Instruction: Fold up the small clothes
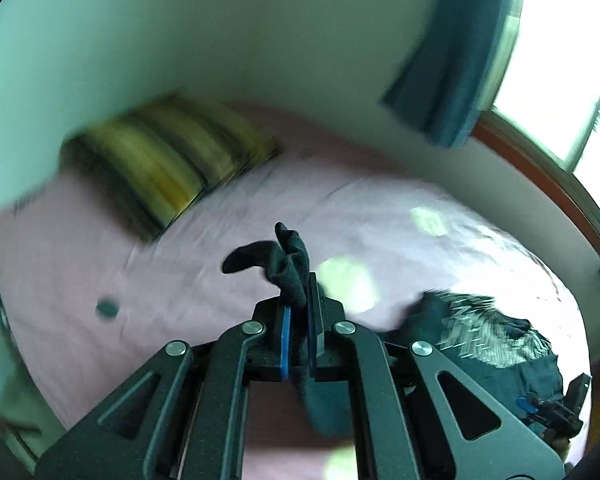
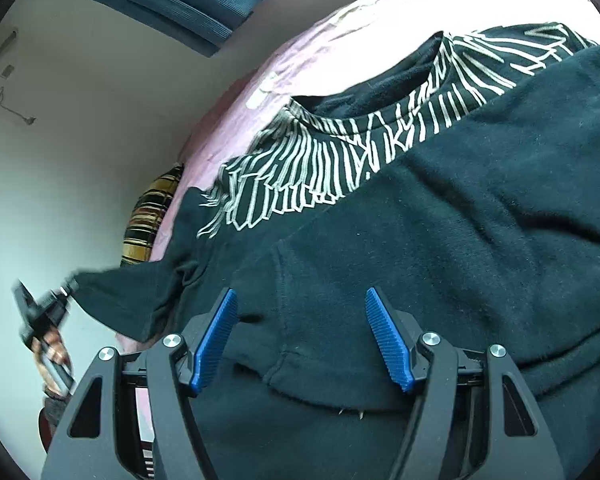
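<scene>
Bedsheet: pink sheet (image 1: 228, 216) covered the bed and carried everything else; patches of sunlight lay on its right part.
Pillow: yellow-and-dark striped pillow (image 1: 160, 168) lay at the far left of the bed against the pale wall, blurred in the left wrist view.
Left gripper: left gripper (image 1: 298, 316) had its jaws clamped tight on a dark fold of the garment, cloth bunching out above the blue pads (image 1: 286, 336) and hanging below them, raised off the sheet.
Left hand: seen small at the left edge of the right wrist view, the hand (image 2: 52, 354) held its tool with the pulled-out sleeve end running to the tip.
Sweatshirt: black sweatshirt (image 2: 440, 240) lay spread on the right part of the bed, white feather-like print (image 2: 340, 152) across its upper area near the neck opening, one sleeve (image 2: 140, 284) stretched out to the left.
Right gripper: right gripper (image 2: 302, 334) hung just over the near edge of the sweatshirt, blue ribbed pads (image 2: 216, 336) standing wide apart with nothing pinched between them.
Curtain: blue curtain (image 1: 452, 60) hung at the far right beside a bright window (image 1: 560, 80).
</scene>
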A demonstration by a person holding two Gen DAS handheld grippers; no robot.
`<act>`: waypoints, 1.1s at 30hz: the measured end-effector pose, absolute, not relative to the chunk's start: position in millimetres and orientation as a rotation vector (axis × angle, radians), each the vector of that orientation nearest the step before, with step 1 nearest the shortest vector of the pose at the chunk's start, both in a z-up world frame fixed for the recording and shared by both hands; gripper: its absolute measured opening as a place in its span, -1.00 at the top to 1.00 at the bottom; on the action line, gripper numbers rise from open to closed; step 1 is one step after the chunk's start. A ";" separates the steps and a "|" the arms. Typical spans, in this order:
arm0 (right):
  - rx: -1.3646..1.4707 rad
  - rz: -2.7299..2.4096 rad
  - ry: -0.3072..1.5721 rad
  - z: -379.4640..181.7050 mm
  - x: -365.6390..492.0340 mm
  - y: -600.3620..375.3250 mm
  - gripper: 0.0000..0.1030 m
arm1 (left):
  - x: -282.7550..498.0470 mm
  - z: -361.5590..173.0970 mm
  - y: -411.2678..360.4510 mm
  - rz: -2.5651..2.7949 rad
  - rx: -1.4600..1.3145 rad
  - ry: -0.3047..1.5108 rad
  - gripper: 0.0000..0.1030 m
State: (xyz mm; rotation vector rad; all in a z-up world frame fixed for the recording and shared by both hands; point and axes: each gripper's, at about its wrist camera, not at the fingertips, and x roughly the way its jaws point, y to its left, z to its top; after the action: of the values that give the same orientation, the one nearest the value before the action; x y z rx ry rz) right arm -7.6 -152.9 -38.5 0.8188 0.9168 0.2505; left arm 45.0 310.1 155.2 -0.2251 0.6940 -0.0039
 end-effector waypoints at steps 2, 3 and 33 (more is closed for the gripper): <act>0.817 0.266 0.900 -32.1 -13.3 -154.2 -0.29 | 44.6 193.0 260.8 -0.077 -0.166 0.634 0.90; 0.815 0.274 0.896 -29.6 -15.8 -154.7 -0.29 | 43.8 209.4 234.3 -0.120 -0.141 0.611 0.90; 0.966 0.167 0.850 -52.9 -128.7 -258.4 -0.29 | -0.1 82.6 -164.0 -0.594 0.248 0.676 -0.46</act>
State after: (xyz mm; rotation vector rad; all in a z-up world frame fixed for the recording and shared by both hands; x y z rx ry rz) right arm -128.7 -258.4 -52.9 0.9664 0.8497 0.1671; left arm -0.1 -164.0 82.6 0.2479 0.6757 -0.5943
